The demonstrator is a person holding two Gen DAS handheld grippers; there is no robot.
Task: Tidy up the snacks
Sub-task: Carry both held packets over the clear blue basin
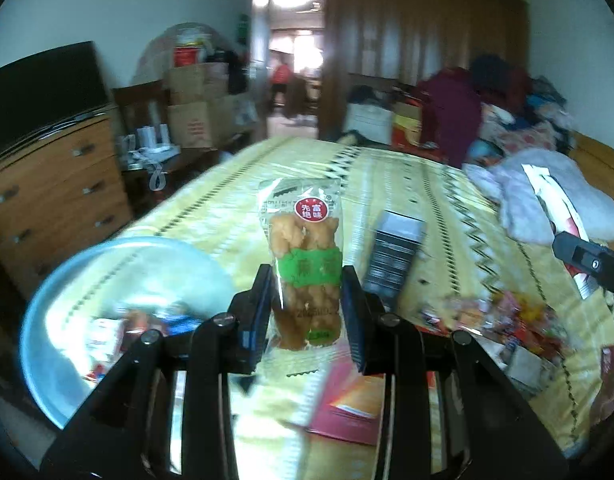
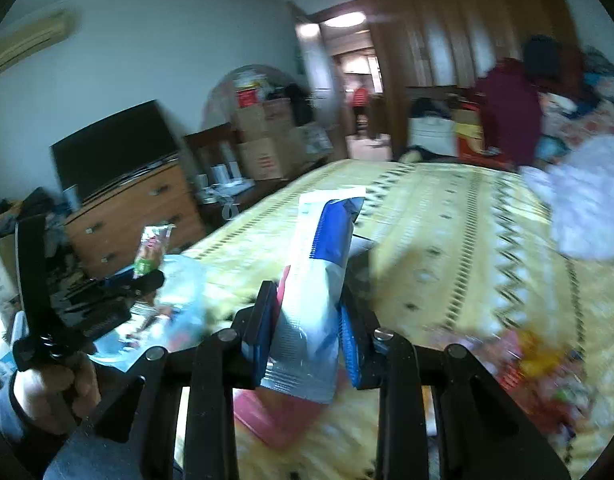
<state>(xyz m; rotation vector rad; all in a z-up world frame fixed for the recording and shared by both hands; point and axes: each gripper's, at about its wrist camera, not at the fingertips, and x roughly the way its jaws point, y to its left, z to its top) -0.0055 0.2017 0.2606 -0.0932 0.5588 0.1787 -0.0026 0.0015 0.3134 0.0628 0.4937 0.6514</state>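
Left gripper (image 1: 307,300) clamping fried-dough pack (image 1: 305,264) upright, frame centre, above yellow bedspread (image 1: 427,200). Right gripper (image 2: 307,320) pinching blue-white pouch (image 2: 319,280), centre, tilting slightly. Lying lower left: blue bowl (image 1: 67,380) holding snacks; lying lower right: blurred snack pile (image 1: 507,320). Sitting right of centre: dark box (image 1: 395,248).

Each tool, the left tool (image 1: 307,300) and the right tool (image 2: 307,320), is a black frame of angled struts pinned with round silver screws, ending in two flat fingers faced with ribbed blue pads (image 1: 353,320), while the person's left hand (image 2: 55,392) emerges from a grey sleeve (image 2: 3,412).
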